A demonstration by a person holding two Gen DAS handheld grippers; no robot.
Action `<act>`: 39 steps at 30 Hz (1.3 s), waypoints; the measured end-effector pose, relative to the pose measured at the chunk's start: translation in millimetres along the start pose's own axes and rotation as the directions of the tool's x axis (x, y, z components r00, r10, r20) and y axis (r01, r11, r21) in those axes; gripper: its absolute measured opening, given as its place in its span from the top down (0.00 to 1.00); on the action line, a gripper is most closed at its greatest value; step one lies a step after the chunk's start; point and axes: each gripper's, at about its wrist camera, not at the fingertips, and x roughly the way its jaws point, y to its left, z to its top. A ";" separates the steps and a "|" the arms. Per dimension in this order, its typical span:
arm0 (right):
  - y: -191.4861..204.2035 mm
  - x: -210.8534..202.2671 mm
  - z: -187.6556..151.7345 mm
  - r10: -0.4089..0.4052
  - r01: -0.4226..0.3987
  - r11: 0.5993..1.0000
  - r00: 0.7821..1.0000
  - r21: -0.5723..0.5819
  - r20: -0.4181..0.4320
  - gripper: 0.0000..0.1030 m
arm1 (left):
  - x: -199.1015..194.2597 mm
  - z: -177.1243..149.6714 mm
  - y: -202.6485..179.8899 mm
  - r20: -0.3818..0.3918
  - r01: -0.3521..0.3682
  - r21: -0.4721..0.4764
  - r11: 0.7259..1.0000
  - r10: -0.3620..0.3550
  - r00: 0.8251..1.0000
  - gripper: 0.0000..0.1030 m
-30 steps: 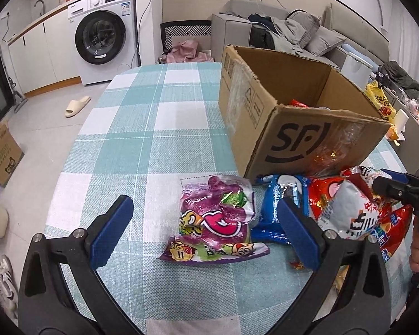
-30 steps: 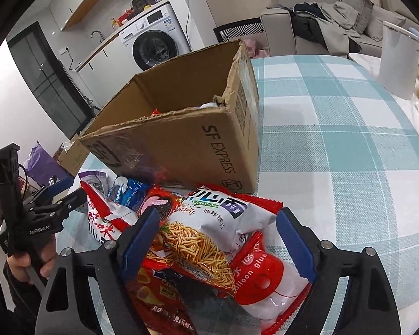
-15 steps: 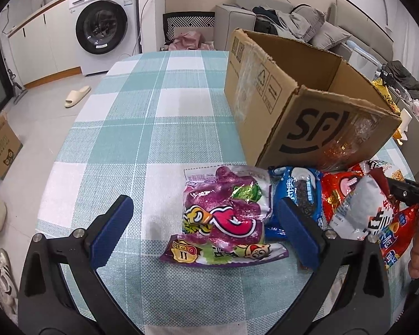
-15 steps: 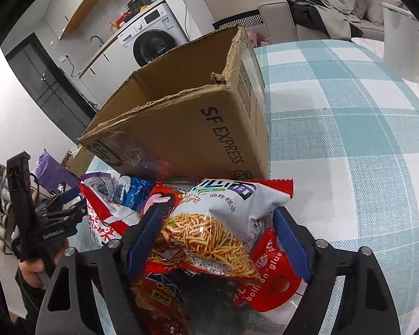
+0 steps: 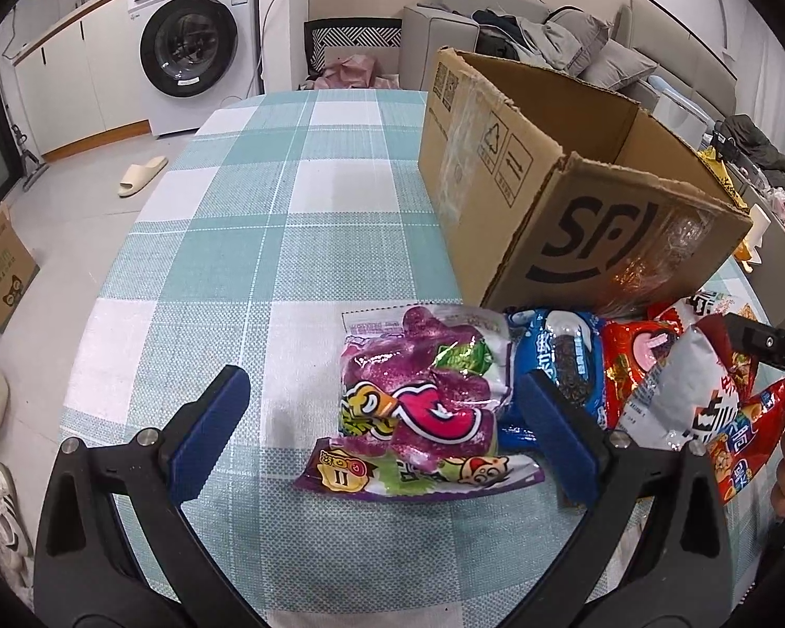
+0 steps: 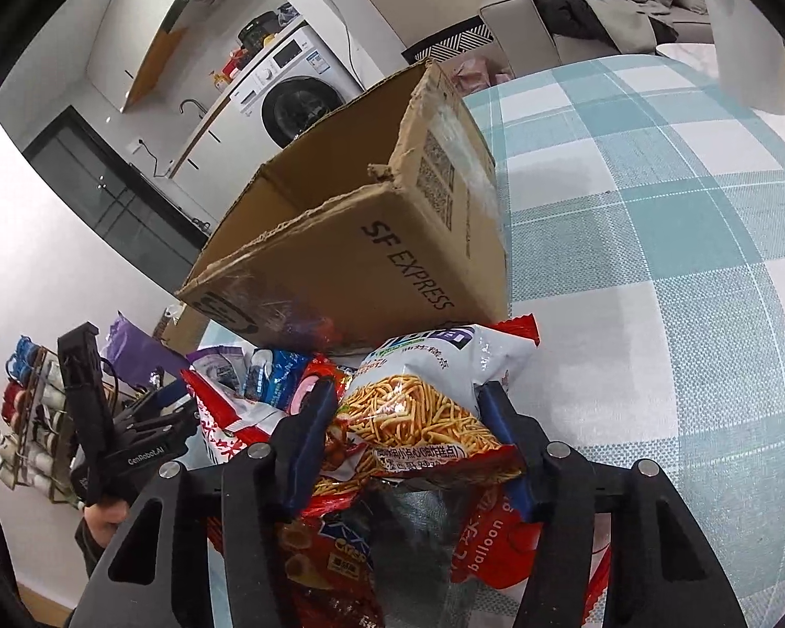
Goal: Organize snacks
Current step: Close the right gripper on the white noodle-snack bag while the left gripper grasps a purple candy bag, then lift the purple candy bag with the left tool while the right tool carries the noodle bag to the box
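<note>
A purple candy bag [image 5: 424,403] lies flat on the checked tablecloth, and my left gripper [image 5: 382,411] hovers over it, open, one blue pad on each side and neither touching. To its right sit a blue cookie pack [image 5: 560,356] and a heap of red and white snack bags [image 5: 670,392]. My right gripper [image 6: 408,434] is closing on the white-and-red noodle snack bag [image 6: 424,397] on top of that heap. Both pads press into its sides and the bag is crumpled. An open SF cardboard box [image 6: 371,240] stands just behind the heap.
The box [image 5: 575,199] takes up the right half of the table [image 5: 267,220]. More snack bags [image 6: 340,565] lie under the right gripper. A white cylinder [image 6: 743,36] stands at the far right. Past the table are a washing machine [image 5: 193,47] and a sofa.
The right gripper's jaws have narrowed from wide apart onto the noodle bag, which now bulges up between them, and that view has tilted. The left gripper has stayed open over the purple bag.
</note>
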 end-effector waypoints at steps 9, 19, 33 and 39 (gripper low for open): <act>-2.4 -13.3 2.4 0.049 -0.049 0.998 0.999 0.025 0.023 0.45 | 0.8 -2.0 0.1 -0.007 0.016 -0.007 1.000 -0.016 1.000 0.01; 0.5 -25.5 5.3 0.056 -0.056 0.998 0.998 0.013 0.043 0.45 | 3.7 -3.3 -1.7 -0.022 0.092 -0.005 0.996 -0.092 0.996 0.33; 2.9 -31.0 5.8 0.076 -0.076 0.997 0.995 0.002 0.058 0.45 | -15.3 -1.5 -12.0 0.029 0.142 0.032 0.989 -0.143 0.989 0.57; 5.5 -37.2 6.2 0.098 -0.098 0.995 0.993 0.000 0.071 0.45 | -29.4 -0.3 -16.4 0.056 0.155 0.041 0.987 -0.157 0.986 0.57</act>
